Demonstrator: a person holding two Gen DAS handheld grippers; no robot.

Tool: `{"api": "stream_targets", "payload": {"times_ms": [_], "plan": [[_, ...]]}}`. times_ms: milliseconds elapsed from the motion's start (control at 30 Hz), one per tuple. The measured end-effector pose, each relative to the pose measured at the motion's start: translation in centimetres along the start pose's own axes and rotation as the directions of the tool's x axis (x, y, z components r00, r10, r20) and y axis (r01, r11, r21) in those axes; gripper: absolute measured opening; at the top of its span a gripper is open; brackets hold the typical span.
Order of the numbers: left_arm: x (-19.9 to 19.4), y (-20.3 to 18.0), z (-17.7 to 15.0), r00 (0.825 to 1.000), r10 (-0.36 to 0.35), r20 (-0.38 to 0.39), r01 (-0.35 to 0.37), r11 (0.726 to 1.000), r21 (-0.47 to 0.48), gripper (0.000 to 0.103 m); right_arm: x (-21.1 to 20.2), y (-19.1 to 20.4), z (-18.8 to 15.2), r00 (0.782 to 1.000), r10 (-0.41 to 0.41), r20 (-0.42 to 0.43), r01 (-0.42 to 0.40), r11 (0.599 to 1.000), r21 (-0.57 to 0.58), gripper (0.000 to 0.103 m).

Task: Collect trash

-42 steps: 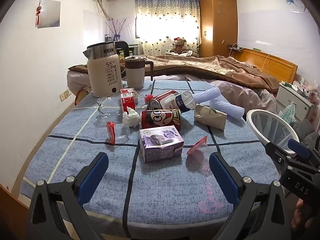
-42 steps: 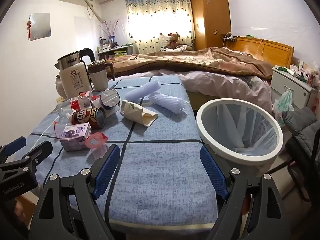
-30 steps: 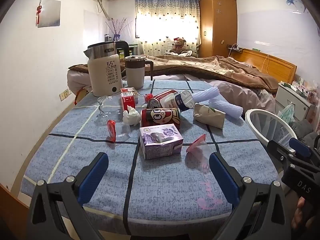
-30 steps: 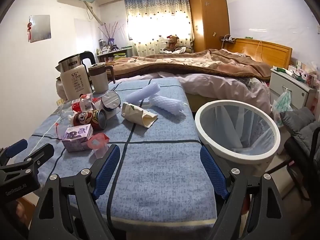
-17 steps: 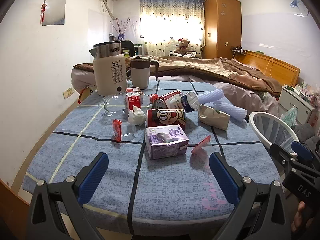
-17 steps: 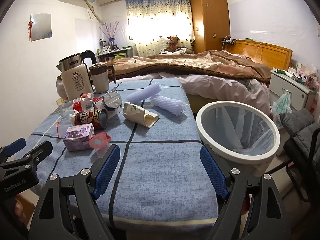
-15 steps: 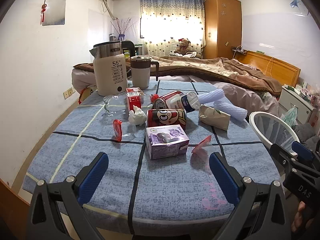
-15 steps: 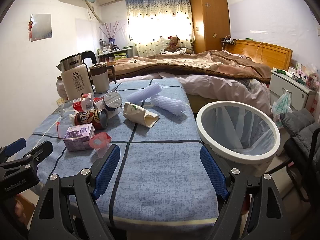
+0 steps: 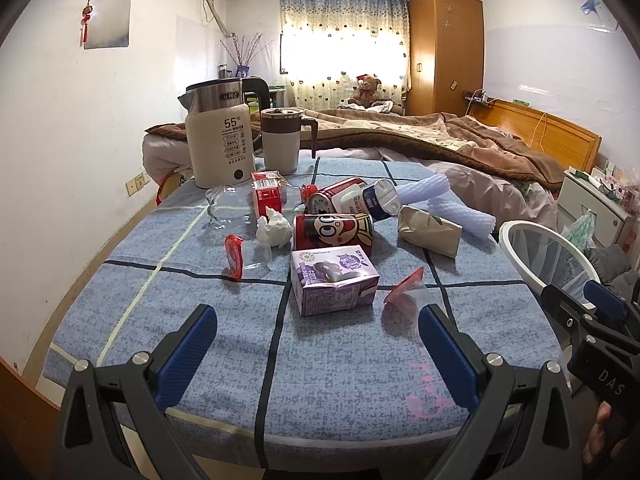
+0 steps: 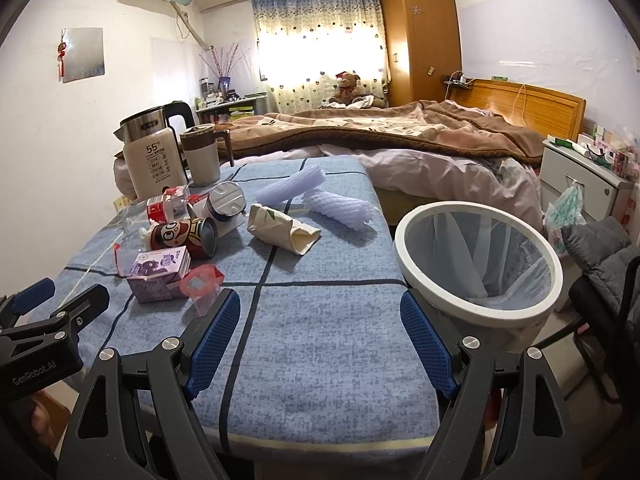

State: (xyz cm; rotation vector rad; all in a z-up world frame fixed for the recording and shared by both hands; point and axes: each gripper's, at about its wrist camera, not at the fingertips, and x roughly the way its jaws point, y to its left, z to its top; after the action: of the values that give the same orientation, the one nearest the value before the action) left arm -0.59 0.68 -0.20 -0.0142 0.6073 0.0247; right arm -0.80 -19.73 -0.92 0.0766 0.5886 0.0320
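Trash lies scattered on a blue table cloth (image 9: pixel 344 364): a purple drink carton (image 9: pixel 334 280), a red can (image 9: pixel 333 231) lying on its side, a clear cup with a red lid (image 9: pixel 404 288), a crumpled tissue (image 9: pixel 274 230), a beige pouch (image 9: pixel 430 230) and white foam sleeves (image 9: pixel 444 200). A white-rimmed bin with a clear liner (image 10: pixel 478 264) stands off the table's right edge. My left gripper (image 9: pixel 318 346) is open, held short of the carton. My right gripper (image 10: pixel 320 336) is open over bare cloth, left of the bin.
A white kettle (image 9: pixel 220 136) and a lidded mug (image 9: pixel 282 140) stand at the table's far end. Behind them lies a bed with a brown blanket (image 10: pixel 400 128). A grey padded jacket on a chair (image 10: pixel 600 256) sits right of the bin. A wall runs along the left.
Both grippers have shifted only slightly; the view of the table barely differs. Nothing on the table has moved, and both stay open.
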Motion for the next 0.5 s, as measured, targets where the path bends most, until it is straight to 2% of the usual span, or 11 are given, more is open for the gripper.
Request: {"api": "stream_targets", "payload": {"times_ms": [500], "plan": [[0.48, -0.11, -0.23, 1.000, -0.003, -0.002, 0.003, 1.000, 0.000, 0.102, 0.11, 0.11, -0.02, 1.000, -0.001, 0.001, 0.001, 1.000, 0.000, 0.082]]}}
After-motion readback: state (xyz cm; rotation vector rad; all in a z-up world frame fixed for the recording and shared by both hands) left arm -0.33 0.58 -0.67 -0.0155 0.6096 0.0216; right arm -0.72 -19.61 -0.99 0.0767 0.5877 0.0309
